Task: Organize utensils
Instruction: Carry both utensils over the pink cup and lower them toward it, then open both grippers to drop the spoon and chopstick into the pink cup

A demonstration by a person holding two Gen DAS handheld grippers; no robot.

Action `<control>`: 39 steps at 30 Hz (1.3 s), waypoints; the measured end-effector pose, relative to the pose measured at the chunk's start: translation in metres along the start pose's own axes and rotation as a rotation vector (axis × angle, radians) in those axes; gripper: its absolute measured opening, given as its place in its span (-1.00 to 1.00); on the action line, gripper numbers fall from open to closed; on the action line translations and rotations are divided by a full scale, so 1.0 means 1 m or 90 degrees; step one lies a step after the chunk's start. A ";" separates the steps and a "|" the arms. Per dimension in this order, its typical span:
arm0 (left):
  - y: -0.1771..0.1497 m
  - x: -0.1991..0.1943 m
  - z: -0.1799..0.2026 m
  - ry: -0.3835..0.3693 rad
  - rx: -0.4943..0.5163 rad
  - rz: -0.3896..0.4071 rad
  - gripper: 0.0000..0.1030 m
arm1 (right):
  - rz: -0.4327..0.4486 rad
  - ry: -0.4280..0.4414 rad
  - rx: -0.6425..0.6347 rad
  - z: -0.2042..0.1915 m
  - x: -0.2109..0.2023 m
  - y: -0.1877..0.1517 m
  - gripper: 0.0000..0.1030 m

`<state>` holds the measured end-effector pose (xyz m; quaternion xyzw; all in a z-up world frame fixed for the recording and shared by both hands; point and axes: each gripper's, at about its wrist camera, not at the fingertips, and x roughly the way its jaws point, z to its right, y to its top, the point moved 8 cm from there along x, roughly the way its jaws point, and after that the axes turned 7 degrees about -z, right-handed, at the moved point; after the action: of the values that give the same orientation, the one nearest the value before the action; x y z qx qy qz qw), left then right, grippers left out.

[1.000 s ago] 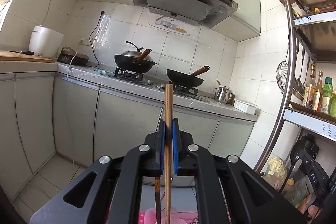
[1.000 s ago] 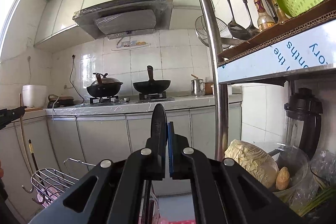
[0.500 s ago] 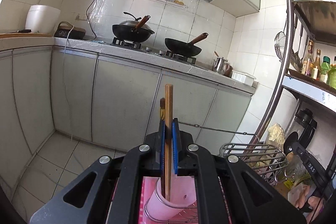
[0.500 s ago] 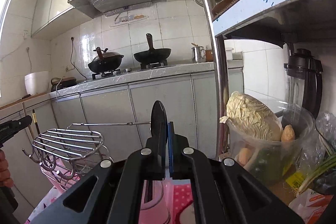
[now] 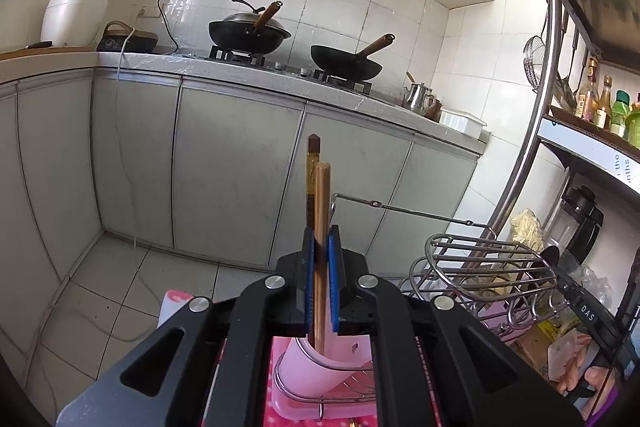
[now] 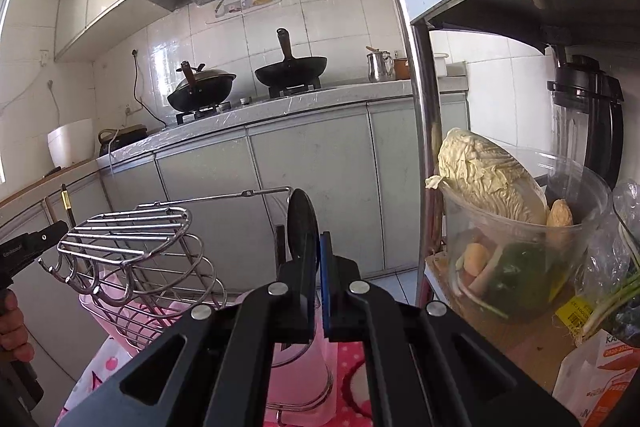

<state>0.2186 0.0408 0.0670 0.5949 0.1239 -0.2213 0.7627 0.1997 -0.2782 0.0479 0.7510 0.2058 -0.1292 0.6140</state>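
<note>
Both wrist views low, facing stove counter [image 5: 280, 79], sharing wire rack [image 6: 128, 227]

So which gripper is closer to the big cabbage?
Right. The right gripper is just beside the cabbage; the left gripper is further away, past the wire rack.

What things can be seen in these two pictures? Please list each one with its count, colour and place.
chopsticks: two, one light, one dark, upright in the left gripper over the pink cup
spoon: one, black, in the right gripper
pink cup: one, below the left gripper, in a wire ring
wire rack: one, silver, on the pink cloth
woks: two, black, on the stove, the left one lidded
kettle: one, steel, on the counter
rice cooker: one, white, counter corner
cabbage: one, pale, in a clear tub on the shelf
blender: one, black, on the shelf
bottles: several, on the upper shelf
left gripper: black, blue pads, shut
right gripper: black, shut
</note>
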 end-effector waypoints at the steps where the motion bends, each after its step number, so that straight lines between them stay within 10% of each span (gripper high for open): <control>1: 0.003 -0.001 -0.001 0.000 -0.004 0.002 -0.89 | -0.002 0.000 -0.001 0.000 0.000 0.000 -0.96; 17: -0.004 0.016 -0.001 0.006 0.000 -0.060 -0.87 | -0.051 0.014 -0.015 -0.012 0.009 0.001 -0.94; 24: 0.000 0.004 -0.007 0.001 -0.017 -0.063 -0.35 | -0.053 0.028 -0.003 -0.011 0.003 0.002 -0.39; 39: -0.040 -0.048 -0.010 0.004 -0.025 -0.102 -0.30 | -0.083 0.071 0.021 -0.029 -0.055 -0.032 -0.35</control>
<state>0.1581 0.0519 0.0515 0.5684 0.1778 -0.2776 0.7538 0.1350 -0.2533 0.0509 0.7518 0.2862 -0.1300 0.5796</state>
